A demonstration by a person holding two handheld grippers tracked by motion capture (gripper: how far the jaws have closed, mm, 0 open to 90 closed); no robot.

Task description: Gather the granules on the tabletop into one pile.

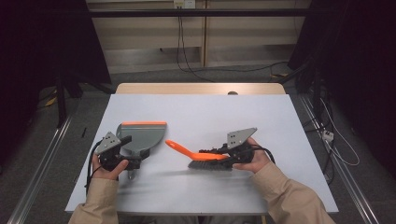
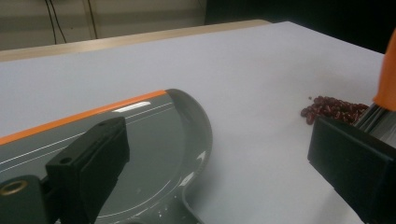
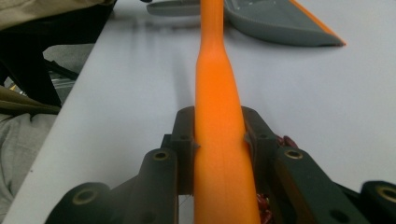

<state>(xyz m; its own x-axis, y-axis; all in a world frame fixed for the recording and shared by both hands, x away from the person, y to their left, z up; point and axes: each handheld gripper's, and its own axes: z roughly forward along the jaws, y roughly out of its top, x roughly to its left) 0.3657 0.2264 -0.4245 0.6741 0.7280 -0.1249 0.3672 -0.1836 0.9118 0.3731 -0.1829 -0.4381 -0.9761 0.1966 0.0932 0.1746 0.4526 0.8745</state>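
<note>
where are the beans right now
In the left gripper view the small pile of red beans lies on the table at the right, just in front of the brush bristles and apart from the grey dustpan.

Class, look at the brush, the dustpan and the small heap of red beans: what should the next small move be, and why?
Probably bring the dustpan over so that its orange lip faces the beans. The left tool stands open over the pan, gripping nothing, so it should close on the handle first. The right tool is shut on the brush, whose bristles sit beside the heap, but the pan lies well apart from it.
</note>
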